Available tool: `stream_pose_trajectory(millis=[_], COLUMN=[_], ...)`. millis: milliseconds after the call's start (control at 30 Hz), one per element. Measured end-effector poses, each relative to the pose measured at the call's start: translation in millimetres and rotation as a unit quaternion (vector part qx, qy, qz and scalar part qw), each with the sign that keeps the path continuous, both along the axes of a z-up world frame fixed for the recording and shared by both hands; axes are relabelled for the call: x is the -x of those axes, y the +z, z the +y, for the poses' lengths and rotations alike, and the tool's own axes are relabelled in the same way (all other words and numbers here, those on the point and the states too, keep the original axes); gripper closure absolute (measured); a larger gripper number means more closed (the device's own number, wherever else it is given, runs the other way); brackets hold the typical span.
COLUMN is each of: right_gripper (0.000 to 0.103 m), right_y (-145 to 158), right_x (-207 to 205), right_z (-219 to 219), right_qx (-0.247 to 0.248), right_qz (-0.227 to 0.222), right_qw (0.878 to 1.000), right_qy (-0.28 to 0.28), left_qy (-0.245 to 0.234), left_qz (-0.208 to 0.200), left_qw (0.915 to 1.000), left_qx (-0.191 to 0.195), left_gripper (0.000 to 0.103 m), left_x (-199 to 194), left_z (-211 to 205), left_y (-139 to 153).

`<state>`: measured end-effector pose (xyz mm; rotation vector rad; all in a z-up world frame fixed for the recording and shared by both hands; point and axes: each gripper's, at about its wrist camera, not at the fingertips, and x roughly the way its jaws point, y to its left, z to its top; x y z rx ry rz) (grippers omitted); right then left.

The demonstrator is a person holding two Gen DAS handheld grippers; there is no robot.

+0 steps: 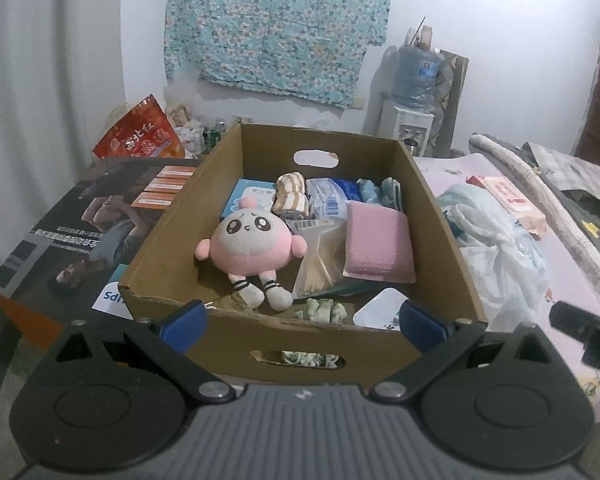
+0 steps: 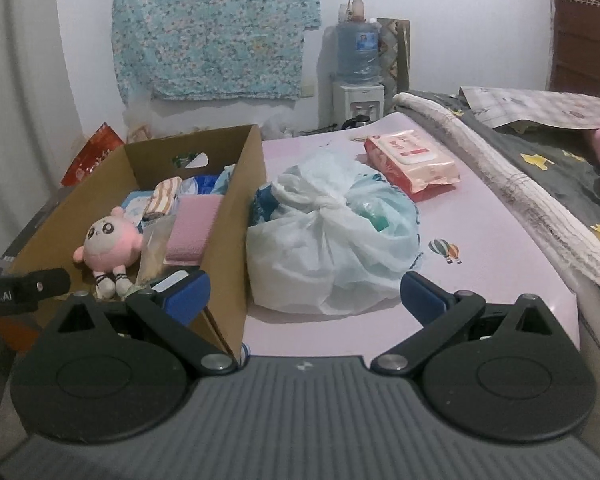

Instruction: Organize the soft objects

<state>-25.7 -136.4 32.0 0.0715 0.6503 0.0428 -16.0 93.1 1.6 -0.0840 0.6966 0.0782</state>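
Observation:
A cardboard box [image 1: 440, 216] [image 2: 236, 216] stands at the left end of the pink bed sheet [image 2: 480, 248]. Inside lie a pink plush doll [image 1: 250, 246] [image 2: 108, 240], a pink sponge pad [image 1: 378, 242] [image 2: 192, 226], a striped rolled cloth [image 1: 290, 196] [image 2: 162, 196], packets and a green scrunchie [image 1: 324, 310]. A knotted white plastic bag [image 2: 332, 240] [image 1: 496, 248] sits just right of the box. My left gripper [image 1: 302, 322] hovers open at the box's near wall, empty. My right gripper [image 2: 304, 292] stands open in front of the bag, holding nothing.
A pink wet-wipes pack [image 2: 414, 164] lies beyond the bag. A rolled quilt [image 2: 520, 200] and grey bedding run along the right. A printed carton [image 1: 80, 224] and red snack bag [image 1: 140, 132] sit left of the box. A water dispenser [image 2: 358, 80] stands at the wall.

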Motion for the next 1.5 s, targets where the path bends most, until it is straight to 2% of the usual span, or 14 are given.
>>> stream_pose_trajectory(millis=[267, 533, 1033, 1233, 1500], right_gripper=[0.001, 0.001, 0.001, 0.001, 0.001], right_y=[-2.5, -6.3, -8.1, -12.1, -16.3], right_x=[-3.3, -0.6, -2.9, -9.1, -11.9], right_z=[-1.1, 5.2, 26.8, 38.3, 43.1], right_qx=[-0.002, -0.004, 0.005, 0.02, 0.028], right_qz=[0.013, 0.041, 0.061, 0.079, 0.086], right_qw=[1.0, 0.999, 0.997, 0.995, 0.994], right_qy=[0.004, 0.02, 0.046, 0.058, 0.063], left_qy=[-0.002, -0.01, 0.016, 0.02, 0.02], left_qz=[0.03, 0.047, 0.083, 0.104, 0.099], left_qw=[0.9995, 0.9977, 0.9951, 0.9937, 0.9938], left_qx=[-0.012, -0.048, -0.052, -0.039, -0.047], left_gripper=[0.0, 0.0, 0.0, 0.0, 0.0], left_x=[-1.6, 5.4, 3.8, 1.3, 1.5], left_z=[-2.9, -5.6, 6.1, 8.5, 6.6], left_y=[-4.8, -4.6, -5.5, -10.8, -10.9])
